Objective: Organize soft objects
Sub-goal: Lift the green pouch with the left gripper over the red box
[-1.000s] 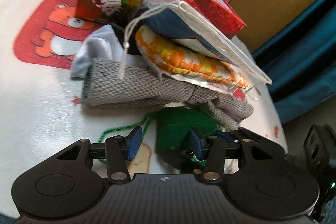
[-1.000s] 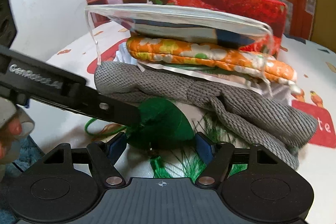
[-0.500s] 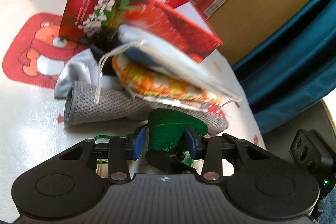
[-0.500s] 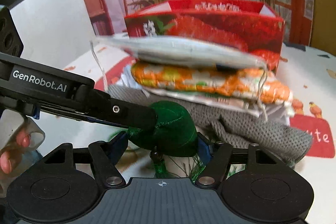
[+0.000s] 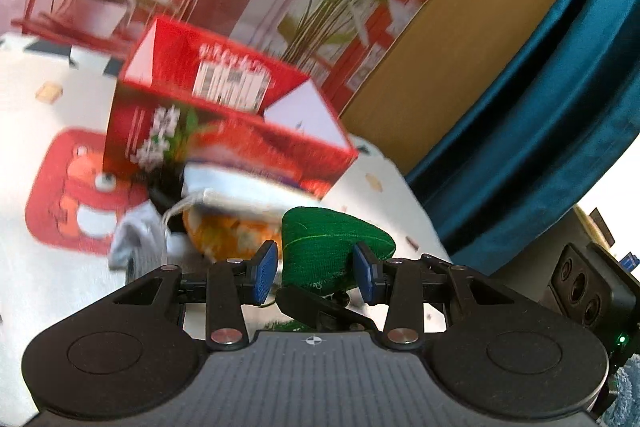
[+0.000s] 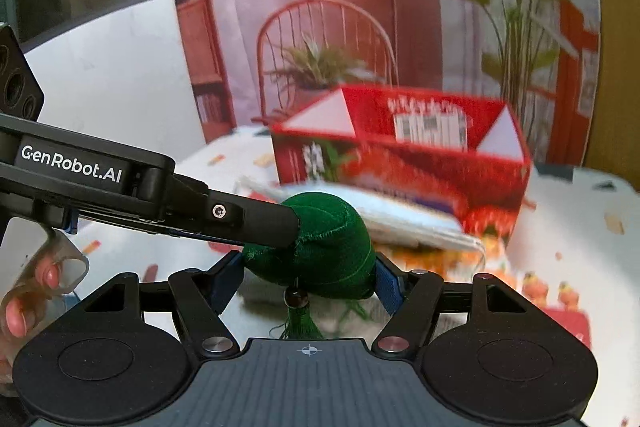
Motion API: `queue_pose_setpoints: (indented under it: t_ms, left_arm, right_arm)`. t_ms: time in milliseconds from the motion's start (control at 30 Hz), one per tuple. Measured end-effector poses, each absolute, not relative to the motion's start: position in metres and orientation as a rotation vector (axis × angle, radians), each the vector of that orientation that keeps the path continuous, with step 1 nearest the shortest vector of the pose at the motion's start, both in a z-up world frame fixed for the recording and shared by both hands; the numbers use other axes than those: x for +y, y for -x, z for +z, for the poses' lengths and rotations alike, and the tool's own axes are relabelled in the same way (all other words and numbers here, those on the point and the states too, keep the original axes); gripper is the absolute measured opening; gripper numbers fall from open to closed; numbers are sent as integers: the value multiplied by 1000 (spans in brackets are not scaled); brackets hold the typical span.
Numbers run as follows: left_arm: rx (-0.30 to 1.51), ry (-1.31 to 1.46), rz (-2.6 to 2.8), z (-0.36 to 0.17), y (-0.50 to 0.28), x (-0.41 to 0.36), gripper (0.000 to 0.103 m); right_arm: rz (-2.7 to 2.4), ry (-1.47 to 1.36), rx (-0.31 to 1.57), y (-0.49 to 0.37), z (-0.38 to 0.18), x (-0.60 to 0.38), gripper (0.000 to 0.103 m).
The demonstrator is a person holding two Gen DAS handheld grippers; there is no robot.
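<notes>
Fingers, left [image 5: 266,269]: clenched on the green pouch [image 6: 320,243] from its left side; they have just been closing with the pouch between them.
Fingers, right [image 6: 387,287]: clamped on the same pouch, one pad against each flank.
Task's thing: the pouch hangs off the bench [image 5: 48,291] between my two pairs of fingers, its tassel [image 6: 298,323] dangling beneath, in front of the red box [image 6: 400,163].
Box: top open, flaps up. I cannot see its floor, so I cannot tell whether anything lies inside.
Done, as I judge it: one soft item picked up, not yet put anywhere.
Left to do: a blurred pile lies on the bench against the box's front, namely a flat pale packet [image 5: 240,195], an orange patterned piece [image 5: 224,235] and a pale cloth [image 5: 132,231]. I judge the box to be the likely destination and most of the sorting to be ahead.
</notes>
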State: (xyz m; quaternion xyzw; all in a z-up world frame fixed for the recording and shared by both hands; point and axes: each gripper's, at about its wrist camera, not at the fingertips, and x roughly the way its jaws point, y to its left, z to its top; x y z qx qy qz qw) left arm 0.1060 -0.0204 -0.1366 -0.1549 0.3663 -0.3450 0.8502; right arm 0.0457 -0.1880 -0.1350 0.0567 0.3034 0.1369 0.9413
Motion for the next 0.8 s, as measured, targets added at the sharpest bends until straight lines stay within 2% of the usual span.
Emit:
queue_pose_setpoints:
  t_ms: [433,800]
  left_arm:
    - [632,320,-738,-60,-140,-18,43]
    - [537,303,-716,-12,-197,-31,43]
  right_arm:
    - [318,-112,519,-105,-56,-198,65]
    - [335,-47,438,-185,-14,-208,65]
